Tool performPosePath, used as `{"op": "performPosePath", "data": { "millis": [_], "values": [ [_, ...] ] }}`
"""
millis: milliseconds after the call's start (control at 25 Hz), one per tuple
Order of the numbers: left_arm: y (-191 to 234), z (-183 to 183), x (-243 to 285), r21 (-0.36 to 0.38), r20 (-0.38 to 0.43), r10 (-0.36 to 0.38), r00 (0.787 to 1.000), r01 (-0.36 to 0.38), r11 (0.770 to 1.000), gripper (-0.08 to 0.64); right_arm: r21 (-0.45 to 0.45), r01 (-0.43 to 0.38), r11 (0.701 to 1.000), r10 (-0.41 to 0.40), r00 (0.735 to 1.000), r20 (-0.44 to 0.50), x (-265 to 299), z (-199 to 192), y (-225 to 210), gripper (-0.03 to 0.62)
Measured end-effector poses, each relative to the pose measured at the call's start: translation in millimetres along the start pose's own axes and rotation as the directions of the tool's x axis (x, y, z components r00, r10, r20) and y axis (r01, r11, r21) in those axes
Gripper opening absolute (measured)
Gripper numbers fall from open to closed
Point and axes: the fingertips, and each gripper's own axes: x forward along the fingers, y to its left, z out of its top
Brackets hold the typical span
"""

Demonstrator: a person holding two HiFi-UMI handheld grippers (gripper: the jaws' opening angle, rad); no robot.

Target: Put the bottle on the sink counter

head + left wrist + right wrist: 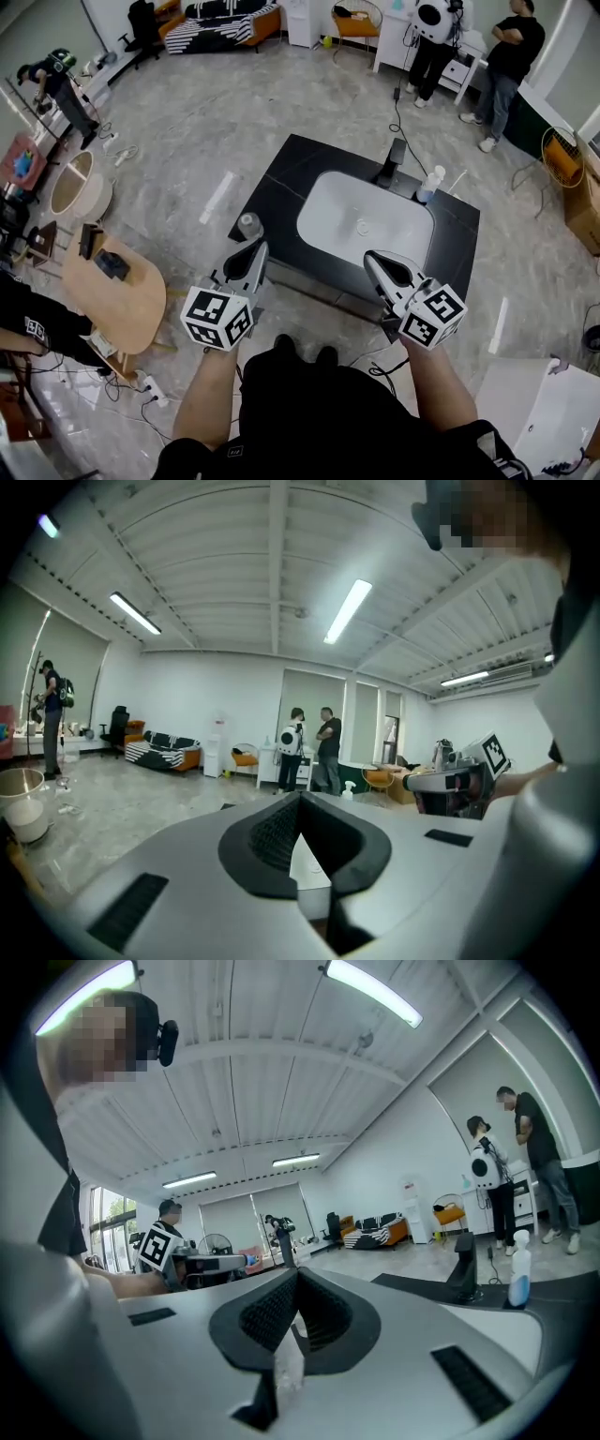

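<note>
Pale stone floor surrounds a black sink counter in a big open room. At its near edge, the left gripper and right gripper each have their jaws pressed together on nothing, held level and clear of the top. Beyond them, past the white basin, the bottle stands upright on the counter's far right, just beside the faucet. Empty tongs suggest the placing is done.

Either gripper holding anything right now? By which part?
Nothing held. Left gripper and right gripper are shut, empty; the clear plastic bottle stands on the black sink counter.
</note>
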Motion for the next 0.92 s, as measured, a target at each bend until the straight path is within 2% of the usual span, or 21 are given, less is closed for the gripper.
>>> {"op": "performPosePath", "data": {
  "millis": [120, 280, 480, 920],
  "values": [
    [-1.3, 8.8, -11.3, 0.003, 0.018, 0.009, 1.0, -0.009, 1.0, 0.006, -0.034, 0.04, 0.999, -0.039, 0.999, 0.011, -8.6, 6.6, 0.3, 0.012],
    [4.1, 13.8, -16.4, 0.021, -0.009, 0.018, 1.0, -0.017, 1.0, 0.006, -0.049, 0.061, 0.997, -0.059, 0.998, 0.037, -6.4, 18.4, 4.1, 0.012],
    [16.0, 16.4, -15.4, 0.058, -0.015, 0.033, 0.999, -0.032, 0.998, 0.006, -0.067, 0.034, 0.997, -0.031, 0.999, 0.037, 14.5, 20.4, 18.4, 0.012],
    [37.5, 8.4, -21.4, 0.042, -0.016, 0.08, 0.997, -0.079, 0.996, 0.006, -0.09, 0.009, 0.996, -0.005, 0.999, 0.039, 26.1, 21.5, 29.0, 0.012]
  ]
}}
